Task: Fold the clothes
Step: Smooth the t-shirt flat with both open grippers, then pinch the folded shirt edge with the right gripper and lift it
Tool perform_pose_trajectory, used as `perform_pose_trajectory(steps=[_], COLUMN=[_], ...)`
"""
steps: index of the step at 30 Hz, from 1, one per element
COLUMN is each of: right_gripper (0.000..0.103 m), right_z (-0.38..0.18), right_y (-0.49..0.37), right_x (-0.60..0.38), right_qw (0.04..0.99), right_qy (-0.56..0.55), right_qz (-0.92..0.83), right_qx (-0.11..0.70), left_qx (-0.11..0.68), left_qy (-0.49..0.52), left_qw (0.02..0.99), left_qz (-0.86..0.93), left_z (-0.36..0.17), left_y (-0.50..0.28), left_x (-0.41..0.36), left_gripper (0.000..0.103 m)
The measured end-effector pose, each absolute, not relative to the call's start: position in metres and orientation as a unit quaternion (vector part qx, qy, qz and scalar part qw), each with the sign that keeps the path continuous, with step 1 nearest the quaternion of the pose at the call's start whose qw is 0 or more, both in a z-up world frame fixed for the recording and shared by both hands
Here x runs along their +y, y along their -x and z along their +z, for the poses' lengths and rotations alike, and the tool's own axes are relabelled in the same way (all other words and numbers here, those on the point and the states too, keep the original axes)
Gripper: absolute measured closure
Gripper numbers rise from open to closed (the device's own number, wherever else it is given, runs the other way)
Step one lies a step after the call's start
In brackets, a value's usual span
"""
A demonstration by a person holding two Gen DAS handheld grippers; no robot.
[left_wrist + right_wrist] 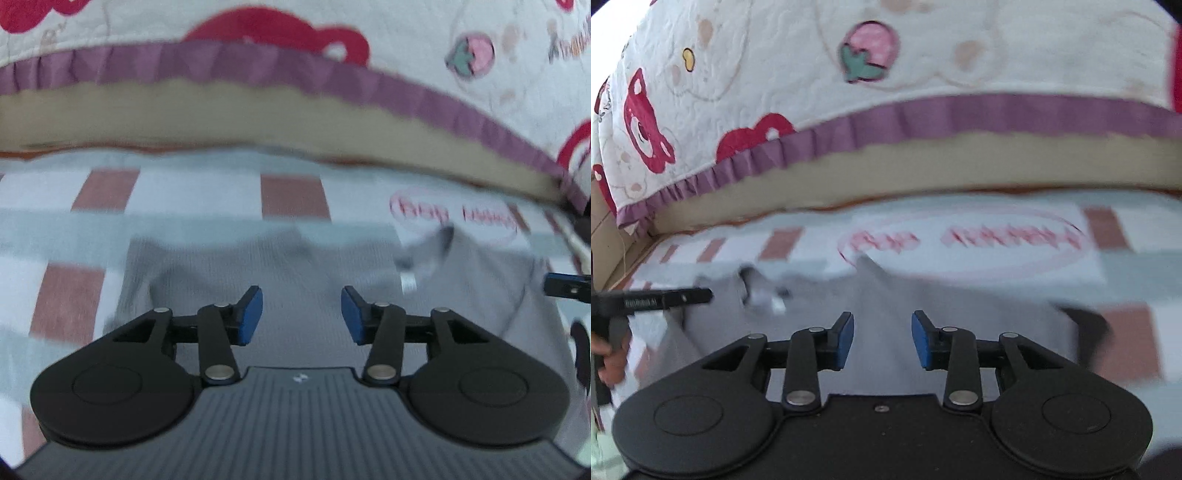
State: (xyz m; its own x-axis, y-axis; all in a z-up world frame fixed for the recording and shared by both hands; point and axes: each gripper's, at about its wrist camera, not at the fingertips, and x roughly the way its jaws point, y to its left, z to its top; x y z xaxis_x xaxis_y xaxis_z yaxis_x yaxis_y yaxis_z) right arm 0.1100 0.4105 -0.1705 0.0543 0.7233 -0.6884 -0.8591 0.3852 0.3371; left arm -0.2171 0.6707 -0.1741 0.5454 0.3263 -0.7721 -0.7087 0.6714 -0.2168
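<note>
Grey knit garment (295,266) lies spread on a checked sheet (62,295) of white, pale grey-green and dusty red squares, directly beneath both grippers. The left gripper (301,316) hovers over the middle of the cloth with its blue-padded fingers (251,314) held well apart and nothing between them. In the right wrist view the right gripper (882,339) is likewise released, its blue pads (921,341) spread with only grey fabric showing in the gap below; whether either tool touches the cloth cannot be told through the motion blur. A small whitish tag or label (772,301) sits near the garment's far left edge, with a dark fold beside it. The sheet carries a red oval stamp with blurred lettering (964,236) just beyond the garment. Behind that rises a tan mattress edge (923,162), covered by a white quilted spread (775,66) with a purple ruffled border (960,114), red bear figures and a pink strawberry (868,51). From the right view the left tool's black finger (665,297) reaches in at the left edge, with the person's hand (609,362) partly visible gripping its handle.
</note>
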Motion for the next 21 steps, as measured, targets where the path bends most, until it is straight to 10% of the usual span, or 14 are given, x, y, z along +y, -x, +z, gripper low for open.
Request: perform_pose_trajectory(steps=[21], right_gripper=[0.035], right_z=[-0.226], right_y=[-0.102], right_x=[0.249], right_qw=[0.654], right_qy=[-0.044], right_qz=[0.507], right_qx=[0.559], left_qx=[0.408], left_qy=[0.304], left_qw=[0.812], left_qz=[0.288], left_z=[-0.151], left_y=[0.263], left_x=[0.527], left_gripper=[0.052])
